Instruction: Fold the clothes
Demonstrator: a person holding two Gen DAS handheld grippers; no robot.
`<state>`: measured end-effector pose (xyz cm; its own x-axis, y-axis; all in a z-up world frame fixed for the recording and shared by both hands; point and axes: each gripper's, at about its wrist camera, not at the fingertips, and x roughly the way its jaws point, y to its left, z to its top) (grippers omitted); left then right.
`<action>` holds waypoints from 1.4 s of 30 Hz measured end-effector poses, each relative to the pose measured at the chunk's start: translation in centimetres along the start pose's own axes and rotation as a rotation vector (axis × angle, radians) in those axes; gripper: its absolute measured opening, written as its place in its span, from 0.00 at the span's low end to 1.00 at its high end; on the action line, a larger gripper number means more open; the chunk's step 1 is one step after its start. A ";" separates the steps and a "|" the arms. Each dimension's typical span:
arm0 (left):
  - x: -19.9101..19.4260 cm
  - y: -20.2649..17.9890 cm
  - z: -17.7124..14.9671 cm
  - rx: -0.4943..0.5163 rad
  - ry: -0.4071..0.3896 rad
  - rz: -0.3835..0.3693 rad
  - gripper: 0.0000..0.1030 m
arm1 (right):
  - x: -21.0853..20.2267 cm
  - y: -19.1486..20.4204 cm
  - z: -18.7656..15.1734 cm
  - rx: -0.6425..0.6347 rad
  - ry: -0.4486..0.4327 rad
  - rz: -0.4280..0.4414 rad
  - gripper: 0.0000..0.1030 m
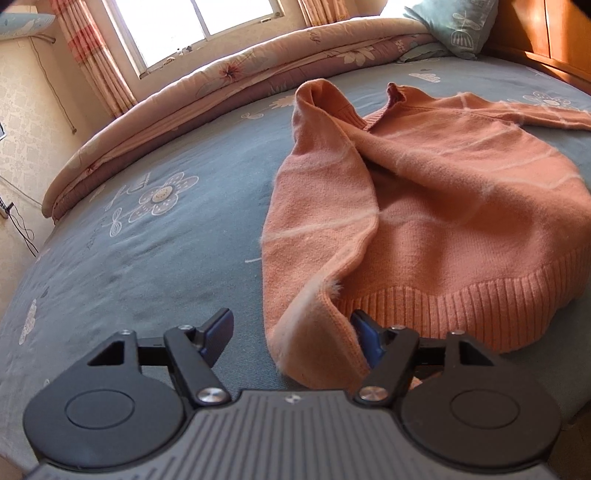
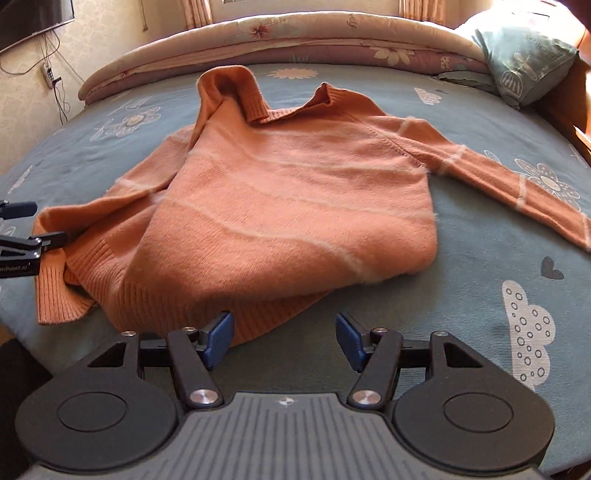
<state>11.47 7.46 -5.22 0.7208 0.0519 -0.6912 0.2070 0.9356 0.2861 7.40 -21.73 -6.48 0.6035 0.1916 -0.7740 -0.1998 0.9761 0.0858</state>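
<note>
An orange knit sweater [image 1: 443, 177] with thin pale stripes lies on the blue-grey flowered bed sheet [image 1: 147, 251]. Its left sleeve [image 1: 314, 258] is folded down along the body, and the cuff end lies between the jaws of my left gripper [image 1: 291, 325]. The left pad [image 1: 218, 332] stands clear of the cloth, so that gripper is open. In the right wrist view the sweater [image 2: 288, 206] has its other sleeve [image 2: 517, 184] stretched out to the right. My right gripper [image 2: 284, 328] is open at the ribbed hem [image 2: 192, 306], over bare sheet. My left gripper [image 2: 38, 225] shows at the left edge by the cuff.
A rolled floral quilt [image 2: 295, 37] runs along the bed's far side, with a teal pillow [image 2: 528, 62] at the back right. A wooden headboard [image 1: 546, 33] stands on the right. A window [image 1: 177, 26] and curtains are behind, and cables [image 2: 51, 81] hang on the left wall.
</note>
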 end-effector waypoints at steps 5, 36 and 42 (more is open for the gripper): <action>0.5 -0.2 0.1 -0.013 -0.001 -0.043 0.18 | 0.1 0.5 -0.2 -0.004 0.000 0.005 0.69; 2.8 18.4 12.9 -0.210 -0.138 0.481 0.06 | 1.3 -2.7 -0.7 0.096 0.021 -0.068 0.72; 4.4 16.0 11.3 -0.116 -0.111 0.407 0.12 | 1.7 -2.9 -0.7 0.100 0.028 -0.062 0.72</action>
<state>25.46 18.73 3.84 0.7966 0.3921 -0.4602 -0.1792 0.8801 0.4397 8.46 -24.26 -8.52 0.5904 0.1286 -0.7968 -0.0833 0.9917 0.0983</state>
